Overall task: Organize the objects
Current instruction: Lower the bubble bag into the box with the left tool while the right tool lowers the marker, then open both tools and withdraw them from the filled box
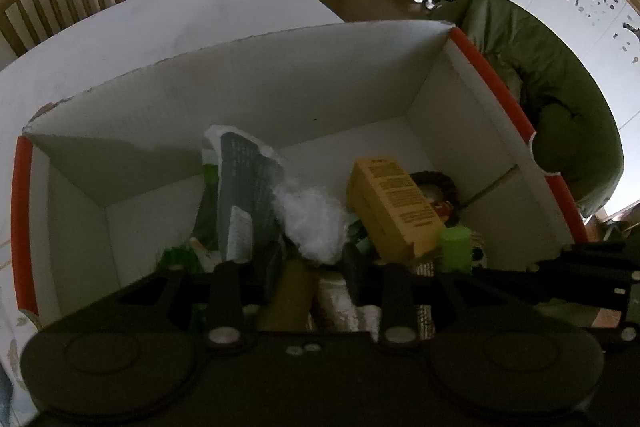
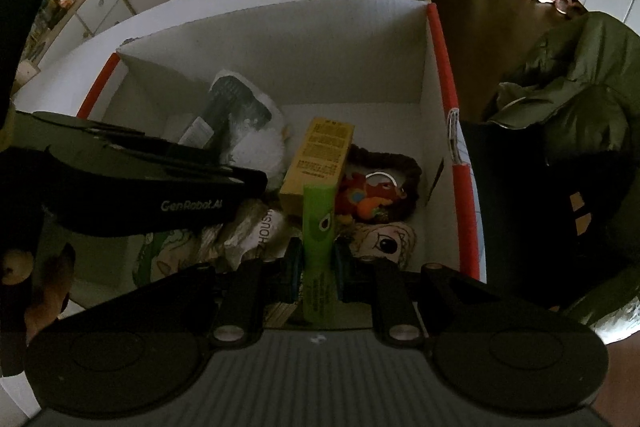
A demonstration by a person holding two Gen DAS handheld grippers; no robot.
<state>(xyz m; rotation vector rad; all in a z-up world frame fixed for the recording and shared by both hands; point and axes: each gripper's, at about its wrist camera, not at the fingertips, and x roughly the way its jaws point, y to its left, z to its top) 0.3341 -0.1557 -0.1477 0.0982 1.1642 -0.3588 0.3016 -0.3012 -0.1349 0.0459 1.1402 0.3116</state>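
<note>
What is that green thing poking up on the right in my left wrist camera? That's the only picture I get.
Observer: It's a green tube with an avocado drawn on it. The right gripper is shut on it.
Operator: What's next to it?
Observer: A cartoon face with a big eye, just right of the tube, lying in the cardboard box.
Operator: And the brown ring behind the yellow box?
Observer: A red and orange toy lies inside it, mostly hidden from you by the yellow box.
</note>
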